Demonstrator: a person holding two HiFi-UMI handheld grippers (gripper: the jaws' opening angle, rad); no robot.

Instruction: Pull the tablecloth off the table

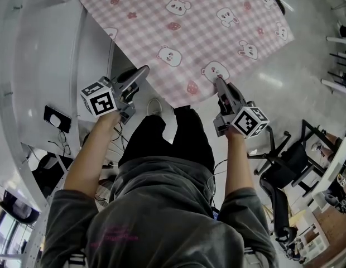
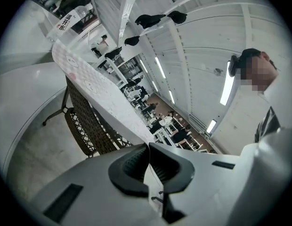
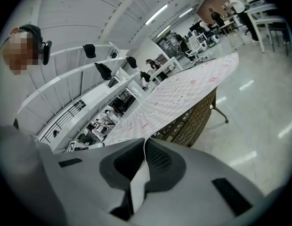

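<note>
The pink checked tablecloth [image 1: 190, 21] with bear prints lies spread over the table ahead of me. Its near edge hangs toward my legs. My left gripper [image 1: 143, 71] is shut on the cloth's left near edge. In the left gripper view the tablecloth [image 2: 96, 91] runs away edge-on from the left gripper [image 2: 148, 147], over a wicker table base [image 2: 89, 124]. My right gripper [image 1: 218, 82] is shut on the near edge by a bear print. The right gripper view shows the tablecloth [image 3: 183, 93] stretching flat from the right gripper [image 3: 145, 144], with a strip pinched between the pads.
A black office chair [image 1: 282, 169] stands on the glossy floor at my right. A white curved structure [image 1: 33, 66] rises at the left, with a black device [image 1: 56, 119] and cables beside it. The wicker base [image 3: 193, 121] stands under the cloth. My legs are close to the cloth's hanging edge.
</note>
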